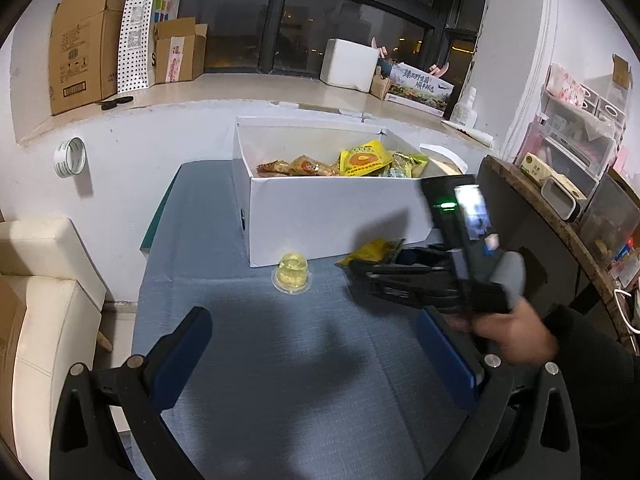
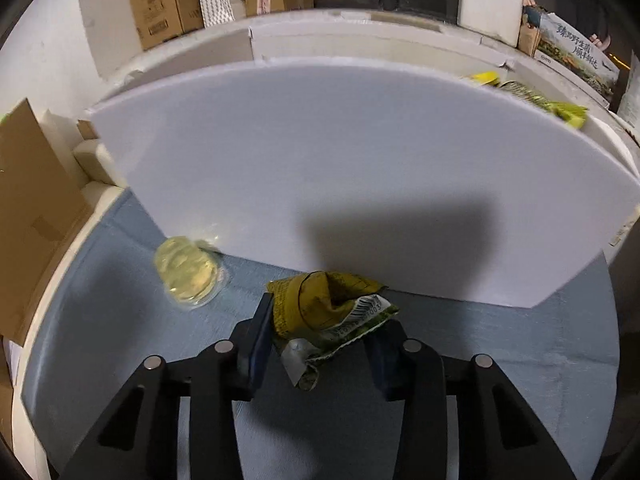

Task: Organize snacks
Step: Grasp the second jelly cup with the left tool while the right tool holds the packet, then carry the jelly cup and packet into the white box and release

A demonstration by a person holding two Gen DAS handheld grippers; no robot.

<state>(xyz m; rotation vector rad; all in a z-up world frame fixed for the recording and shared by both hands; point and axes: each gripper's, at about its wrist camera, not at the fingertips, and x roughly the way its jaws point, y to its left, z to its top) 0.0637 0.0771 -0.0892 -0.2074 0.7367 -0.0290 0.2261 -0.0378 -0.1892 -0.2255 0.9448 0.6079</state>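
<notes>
A white box (image 1: 332, 216) stands on the blue tablecloth (image 1: 280, 340) and holds several yellow and orange snack packets (image 1: 360, 160). A yellow jelly cup (image 1: 291, 274) sits on the cloth in front of the box; it also shows in the right wrist view (image 2: 188, 276). My right gripper (image 2: 320, 320) is shut on a crumpled yellow-green snack packet (image 2: 324, 300), low over the cloth right before the box wall (image 2: 360, 160). In the left wrist view that gripper (image 1: 360, 268) holds the packet (image 1: 374, 250) near the box's front right. My left gripper (image 1: 312, 340) is open and empty, nearer than the jelly cup.
A window ledge behind holds cardboard boxes (image 1: 84, 48), a white foam box (image 1: 348, 64) and a printed carton (image 1: 420, 84). A tape roll (image 1: 71, 157) hangs on the wall at left. A cream sofa (image 1: 40, 300) stands left, a round wooden table (image 1: 560, 232) with clutter right.
</notes>
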